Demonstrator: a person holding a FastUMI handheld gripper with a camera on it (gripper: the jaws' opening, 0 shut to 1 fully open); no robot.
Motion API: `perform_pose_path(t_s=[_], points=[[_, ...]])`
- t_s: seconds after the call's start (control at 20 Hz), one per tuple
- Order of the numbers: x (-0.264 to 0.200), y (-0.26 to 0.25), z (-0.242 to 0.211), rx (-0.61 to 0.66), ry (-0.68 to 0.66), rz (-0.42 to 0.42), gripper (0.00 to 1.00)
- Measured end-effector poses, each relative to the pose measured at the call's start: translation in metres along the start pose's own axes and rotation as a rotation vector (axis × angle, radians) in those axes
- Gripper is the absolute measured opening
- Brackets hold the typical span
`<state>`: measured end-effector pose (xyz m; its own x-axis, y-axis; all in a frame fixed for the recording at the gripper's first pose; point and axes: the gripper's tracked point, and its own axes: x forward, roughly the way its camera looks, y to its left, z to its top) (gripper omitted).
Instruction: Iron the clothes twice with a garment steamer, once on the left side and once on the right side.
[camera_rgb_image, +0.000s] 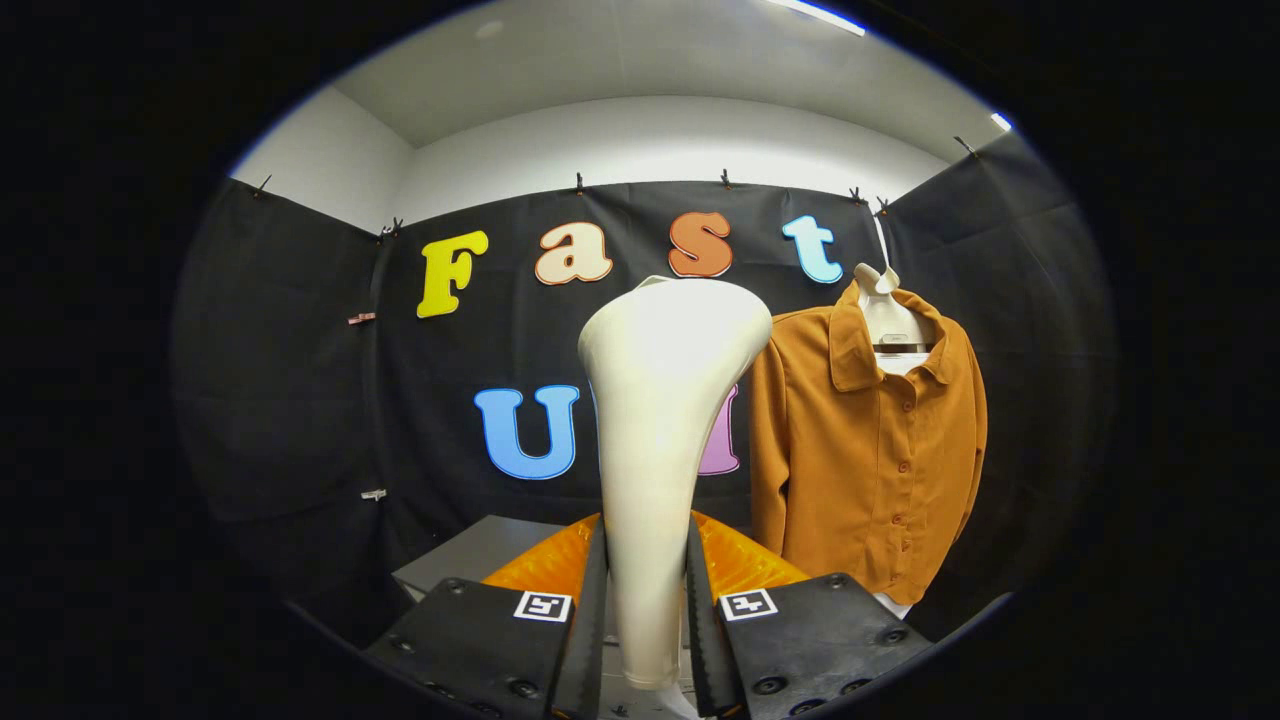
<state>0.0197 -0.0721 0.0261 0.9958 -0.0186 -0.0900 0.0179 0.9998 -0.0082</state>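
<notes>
A cream-white garment steamer (655, 440) stands upright between my fingers, its wide head above and its slim handle down in the grip. My gripper (645, 610) is shut on the steamer's handle, one finger pressing each side. To the right of the steamer and beyond it, an orange-brown button shirt (865, 450) hangs on a white hanger (888, 320) against the black cloth wall. The steamer head sits left of the shirt, apart from it, overlapping the shirt's left sleeve edge in view.
A grey table surface (470, 555) lies low behind the fingers on the left. Black cloth walls close in the booth at the back and on both sides. Open room lies left of the steamer.
</notes>
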Motion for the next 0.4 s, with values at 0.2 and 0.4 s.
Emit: perform_pose_path(t_s=[0.2,0.4], points=[[0.0003,-0.0008,-0.0001,0.002,0.001,0.003,0.39],[0.0,-0.0005,-0.0026,-0.005,0.007,0.004,0.39]])
